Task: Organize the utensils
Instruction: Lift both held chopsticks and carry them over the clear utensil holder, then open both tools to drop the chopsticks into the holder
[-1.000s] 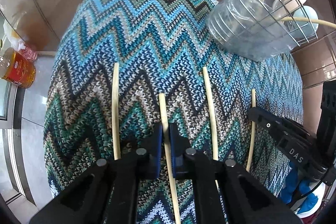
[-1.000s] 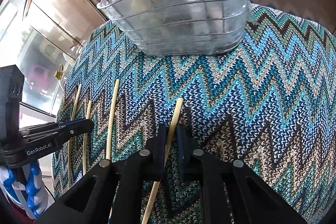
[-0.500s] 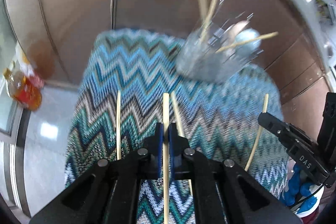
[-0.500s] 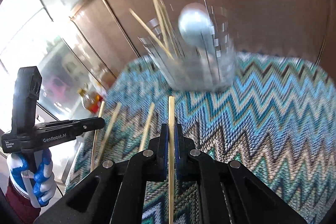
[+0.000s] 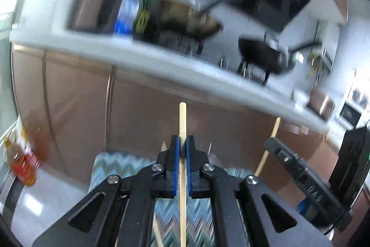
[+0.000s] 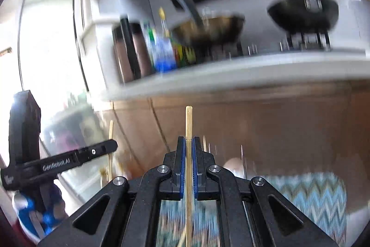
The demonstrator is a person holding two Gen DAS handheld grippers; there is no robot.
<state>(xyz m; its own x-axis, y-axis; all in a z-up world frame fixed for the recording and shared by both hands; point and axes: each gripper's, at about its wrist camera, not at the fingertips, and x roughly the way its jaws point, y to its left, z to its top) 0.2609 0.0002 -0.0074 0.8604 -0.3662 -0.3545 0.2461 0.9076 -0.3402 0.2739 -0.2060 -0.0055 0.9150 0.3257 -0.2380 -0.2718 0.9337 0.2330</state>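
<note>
Gripping a chopstick, the left tongs sit at 6 o'clock in the left wrist view, blue pads clamped on both sides of the stick. Stick runs straight up thru the pads, tip poking out toward 12, lower end dropping off frame at 6. Under the tongs, a zigzag cloth, blurred. Right tongs show at 4 o'clock w/ a second stick slanting up past the tip. Bottle at 8 o'clock on the floor. Brown cabinet doors fill the middle; counter above carries two pans and bottles at 11–1 o'clock. All heavily motion-blurred.

Right wrist view: right tongs at 6 o'clock, likewise shut tight on a chopstick, stick vertical, tip toward 12, rest passing down btwn the pads and out at 6. Cloth at 4–5 o'clock. Left tongs at 8–9 o'clock, held by a blue-and-white gloved hand at 7; its stick stands upright beside the tip. Basket wires just behind the right tongs, too blurred to read. Bright window at 9–10.
</note>
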